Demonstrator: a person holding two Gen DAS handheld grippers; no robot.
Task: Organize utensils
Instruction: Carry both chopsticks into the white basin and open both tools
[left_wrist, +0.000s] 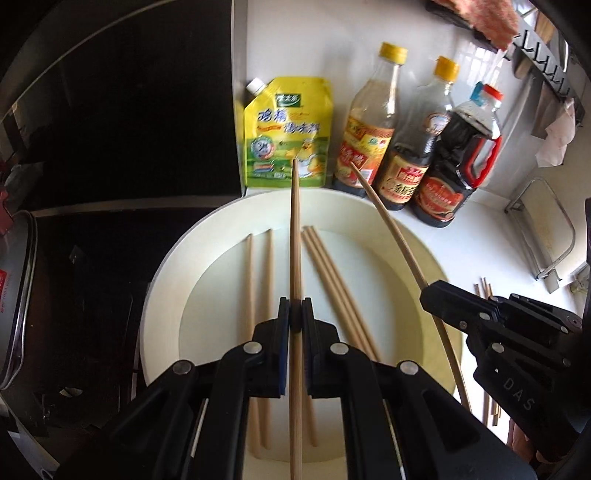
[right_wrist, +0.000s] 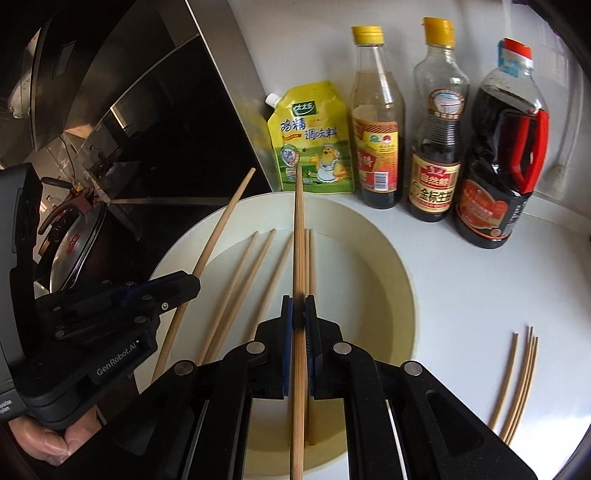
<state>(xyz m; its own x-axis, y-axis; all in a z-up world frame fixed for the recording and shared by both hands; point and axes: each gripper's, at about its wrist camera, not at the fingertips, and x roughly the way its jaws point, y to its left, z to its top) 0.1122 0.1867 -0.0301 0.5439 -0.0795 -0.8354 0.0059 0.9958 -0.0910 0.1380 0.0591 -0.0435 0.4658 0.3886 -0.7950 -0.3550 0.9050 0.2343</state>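
A white round bowl (left_wrist: 166, 280) holds several wooden chopsticks (left_wrist: 332, 280) lying on its bottom; the bowl (right_wrist: 391, 258) and loose chopsticks (right_wrist: 240, 291) also show in the right wrist view. My left gripper (left_wrist: 295, 314) is shut on one chopstick (left_wrist: 295, 229), held above the bowl and pointing away. My right gripper (right_wrist: 298, 314) is shut on another chopstick (right_wrist: 299, 236) above the bowl. The right gripper (left_wrist: 428, 291) with its chopstick (left_wrist: 391, 229) shows at the right in the left wrist view. The left gripper (right_wrist: 192, 284) with its chopstick (right_wrist: 221, 229) shows at the left in the right wrist view.
A yellow seasoning pouch (left_wrist: 288, 129) and three sauce bottles (left_wrist: 373, 133) stand behind the bowl on the white counter. Several chopsticks (right_wrist: 517, 380) lie on the counter right of the bowl. A black stove with a pot lid (right_wrist: 77, 243) is at the left. A wire rack (left_wrist: 546, 229) stands at the right.
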